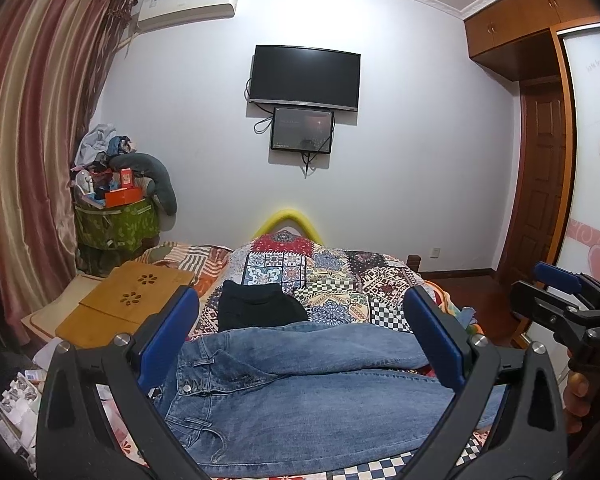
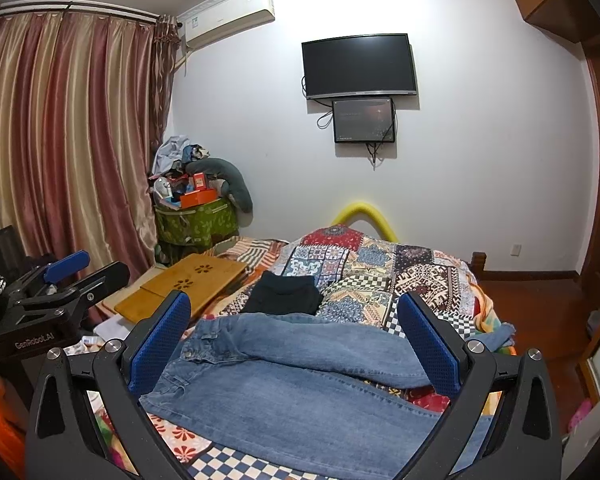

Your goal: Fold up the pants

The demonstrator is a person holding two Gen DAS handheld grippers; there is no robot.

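Note:
Blue jeans [image 1: 300, 392] [image 2: 300, 376] lie across the near end of the bed, waistband to the left, legs running right, the far leg lying partly over the near one. My left gripper [image 1: 300, 340] hangs above them, open, blue pads wide apart with nothing between. My right gripper [image 2: 296, 340] is also open and empty over the jeans. In the left wrist view the right gripper [image 1: 560, 296] shows at the right edge, held by a hand. In the right wrist view the left gripper [image 2: 72, 276] shows at the left edge.
A folded black garment [image 1: 260, 306] [image 2: 286, 294] lies on the patchwork quilt [image 1: 340, 276] beyond the jeans. A wooden lap tray [image 1: 128, 300] sits at the bed's left. A green bin piled with clutter [image 1: 116, 216] stands by the curtain. Wardrobe and door are on the right.

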